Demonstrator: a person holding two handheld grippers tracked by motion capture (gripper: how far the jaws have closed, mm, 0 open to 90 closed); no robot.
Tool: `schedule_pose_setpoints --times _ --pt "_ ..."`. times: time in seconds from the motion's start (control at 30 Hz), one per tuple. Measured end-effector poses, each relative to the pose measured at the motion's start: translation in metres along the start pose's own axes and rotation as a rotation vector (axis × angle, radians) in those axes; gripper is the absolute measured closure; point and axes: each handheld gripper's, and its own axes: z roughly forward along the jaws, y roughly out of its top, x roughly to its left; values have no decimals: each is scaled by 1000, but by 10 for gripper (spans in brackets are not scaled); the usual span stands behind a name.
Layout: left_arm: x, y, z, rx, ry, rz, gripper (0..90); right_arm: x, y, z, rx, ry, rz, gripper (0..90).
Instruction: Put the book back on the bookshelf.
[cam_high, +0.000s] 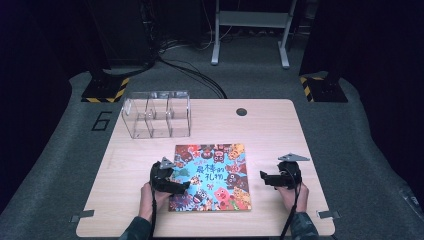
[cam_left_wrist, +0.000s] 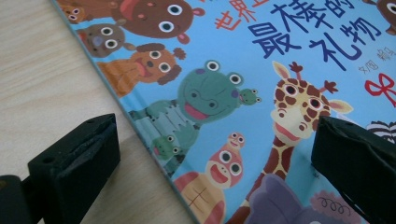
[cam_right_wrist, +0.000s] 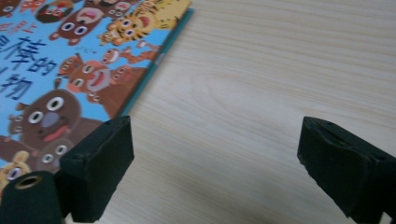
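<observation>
A picture book (cam_high: 212, 170) with cartoon animals and a blue cover lies flat on the wooden table (cam_high: 270, 130), near the front middle. My left gripper (cam_high: 184, 186) rests over the book's left edge, held by a hand from below. In the left gripper view its jaws (cam_left_wrist: 215, 135) stand wide open, one over bare wood, the other over the book (cam_left_wrist: 224, 93), with nothing pinched. My right gripper (cam_high: 263, 176) hovers just right of the book, pointing toward it. Its jaws (cam_right_wrist: 217, 137) are open over bare table (cam_right_wrist: 261, 70), beside the book's right edge (cam_right_wrist: 70, 60).
A clear plastic organiser (cam_high: 156, 114) with three compartments stands at the back left of the table. A round dark cable hole (cam_high: 241, 112) sits at the back middle. Metal brackets (cam_high: 82, 216) mark the front corners. Dark floor and stands surround the table.
</observation>
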Motion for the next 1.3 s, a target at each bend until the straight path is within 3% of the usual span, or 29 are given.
schedule_pose_setpoints --times 0.03,0.3,0.47,0.7,0.87,0.97,1.07,1.3 --pt "-1 0 0 6 -11 22 20 2 2 1 9 16 -1 119" --pt "-3 -3 0 -24 -1 22 26 25 24 18 53 96 -39 149" --pt "-3 -4 0 -28 -5 26 27 37 35 35 127 136 -64 187" --pt "-2 -5 -1 -36 -5 30 27 48 46 57 228 180 -54 249" --pt "-2 -6 -1 -43 -10 28 28 52 51 64 256 190 -51 302" --pt "-3 -7 0 -60 -10 22 28 54 50 67 270 166 -65 325" --pt "-2 -8 -1 -53 -14 32 28 51 49 66 261 167 -50 367" --pt "-2 -8 -1 -60 -11 33 29 51 50 66 272 163 -63 410"
